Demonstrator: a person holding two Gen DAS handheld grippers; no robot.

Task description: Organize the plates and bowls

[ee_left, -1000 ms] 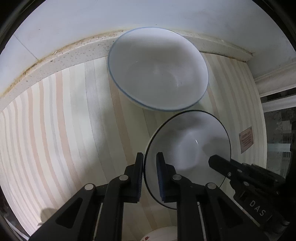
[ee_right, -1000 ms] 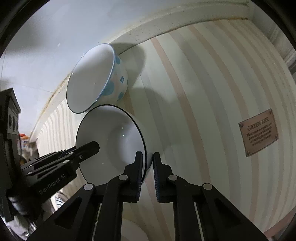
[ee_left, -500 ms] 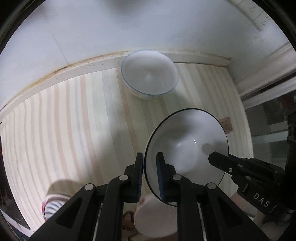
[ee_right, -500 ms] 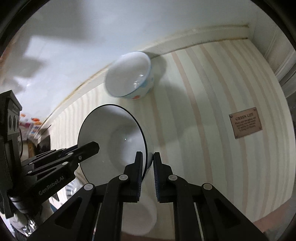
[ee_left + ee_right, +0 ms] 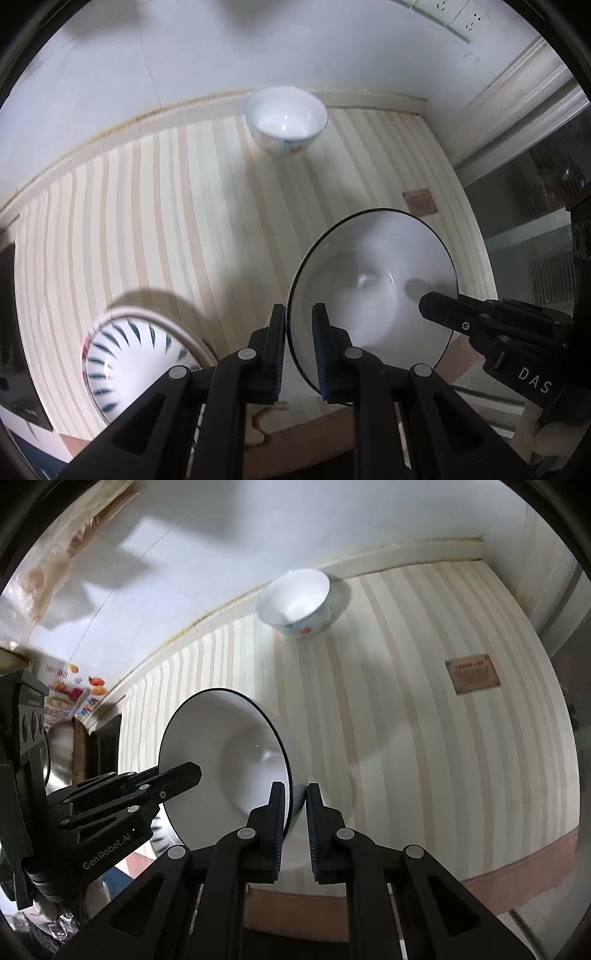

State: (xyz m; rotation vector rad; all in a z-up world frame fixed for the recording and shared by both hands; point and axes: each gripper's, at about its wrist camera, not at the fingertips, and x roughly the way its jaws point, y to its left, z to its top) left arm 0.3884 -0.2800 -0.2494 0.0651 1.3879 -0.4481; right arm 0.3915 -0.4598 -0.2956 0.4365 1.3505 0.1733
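Black-rimmed bowl (image 5: 373, 280) now lifted well clear of striped mat (image 5: 177, 221); patterned bowl (image 5: 286, 120) left far behind by the wall. Left gripper (image 5: 299, 347) and right gripper (image 5: 295, 827) each pinch opposite rims, sharing the load, keeping it steady

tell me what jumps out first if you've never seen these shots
A white black-rimmed bowl held above the striped mat, pinched at opposite rim edges by the left gripper and right gripper. Behind it, a flower-patterned bowl stands by the wall; a blue-striped dish sits low on the left in the left wrist view.
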